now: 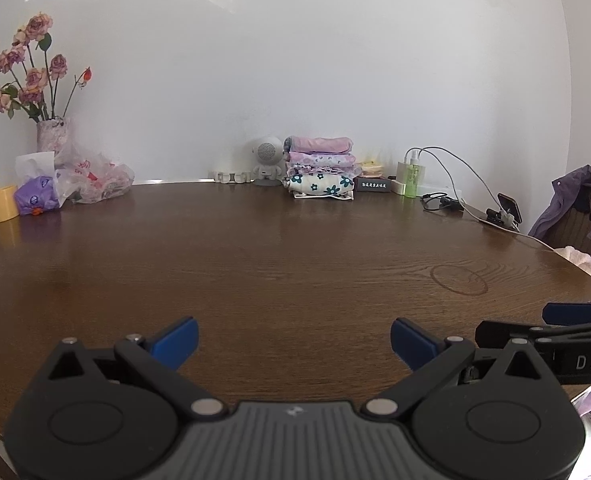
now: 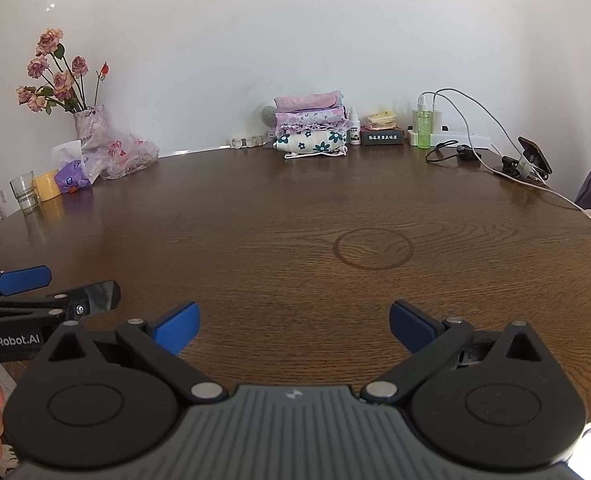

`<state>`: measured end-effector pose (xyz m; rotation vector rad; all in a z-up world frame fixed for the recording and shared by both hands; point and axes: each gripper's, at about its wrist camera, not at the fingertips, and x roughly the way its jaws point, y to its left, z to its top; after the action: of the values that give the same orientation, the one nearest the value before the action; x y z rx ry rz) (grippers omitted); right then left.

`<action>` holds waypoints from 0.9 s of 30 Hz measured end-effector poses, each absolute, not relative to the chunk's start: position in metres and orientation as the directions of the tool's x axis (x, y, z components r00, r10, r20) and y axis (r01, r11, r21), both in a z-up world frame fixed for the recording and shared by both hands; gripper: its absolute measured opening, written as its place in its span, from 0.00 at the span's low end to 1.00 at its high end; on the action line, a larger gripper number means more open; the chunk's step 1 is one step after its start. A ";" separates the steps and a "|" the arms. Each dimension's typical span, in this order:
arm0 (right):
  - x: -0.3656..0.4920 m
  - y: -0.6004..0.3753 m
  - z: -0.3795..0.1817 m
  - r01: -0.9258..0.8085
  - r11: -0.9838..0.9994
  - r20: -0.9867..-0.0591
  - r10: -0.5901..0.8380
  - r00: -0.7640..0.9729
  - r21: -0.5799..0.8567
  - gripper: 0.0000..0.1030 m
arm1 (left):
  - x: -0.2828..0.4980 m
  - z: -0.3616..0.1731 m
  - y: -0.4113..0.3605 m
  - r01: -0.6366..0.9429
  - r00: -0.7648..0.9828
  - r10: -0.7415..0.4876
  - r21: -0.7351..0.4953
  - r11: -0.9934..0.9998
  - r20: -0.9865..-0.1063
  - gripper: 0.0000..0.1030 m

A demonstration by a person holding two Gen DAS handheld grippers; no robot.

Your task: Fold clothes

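Dark wooden table point(image 1: 295, 248), white wall behind. Your left hand-held gripper point(image 1: 294, 340) and right hand-held gripper point(image 2: 294, 322) hover side by side, jaws spread, holding nothing. Stack of folded clothes point(image 1: 320, 168) sits at the table's far edge, against the wall.

The left tongs point(image 1: 294, 334) stood with jaws spread wide over the near part of a dark wooden bench point(image 1: 279, 248), gripping nothing, while the right tongs point(image 1: 551, 320) entered from the right edge, their jaws not clearly readable. At the far edge, against the white wall, a stack of folded clothes point(image 1: 320, 168) rested beside a small white speaker figure point(image 1: 268, 160). A vase of dried roses point(image 1: 51, 132) stood far left.
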<state>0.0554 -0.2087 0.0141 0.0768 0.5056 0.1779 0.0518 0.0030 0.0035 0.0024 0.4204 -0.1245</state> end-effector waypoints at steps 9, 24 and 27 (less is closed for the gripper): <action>0.052 -0.207 0.015 -0.157 0.981 -0.470 0.193 0.861 0.114 1.00 | 0.049 0.002 -0.003 0.117 0.910 -0.100 0.019 0.993 -0.402 1.00; 0.053 -0.205 0.014 -0.164 0.980 -0.479 0.199 0.855 0.114 1.00 | 0.048 0.001 -0.003 0.123 0.909 -0.105 0.018 0.992 -0.404 1.00; 0.053 -0.205 0.014 -0.164 0.980 -0.479 0.199 0.855 0.113 1.00 | 0.047 0.001 -0.003 0.124 0.909 -0.107 0.018 0.992 -0.403 1.00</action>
<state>0.0532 -0.2052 0.0136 0.0690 0.5104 0.1910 0.0472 -0.0032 0.0012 0.0433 0.4130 -0.1190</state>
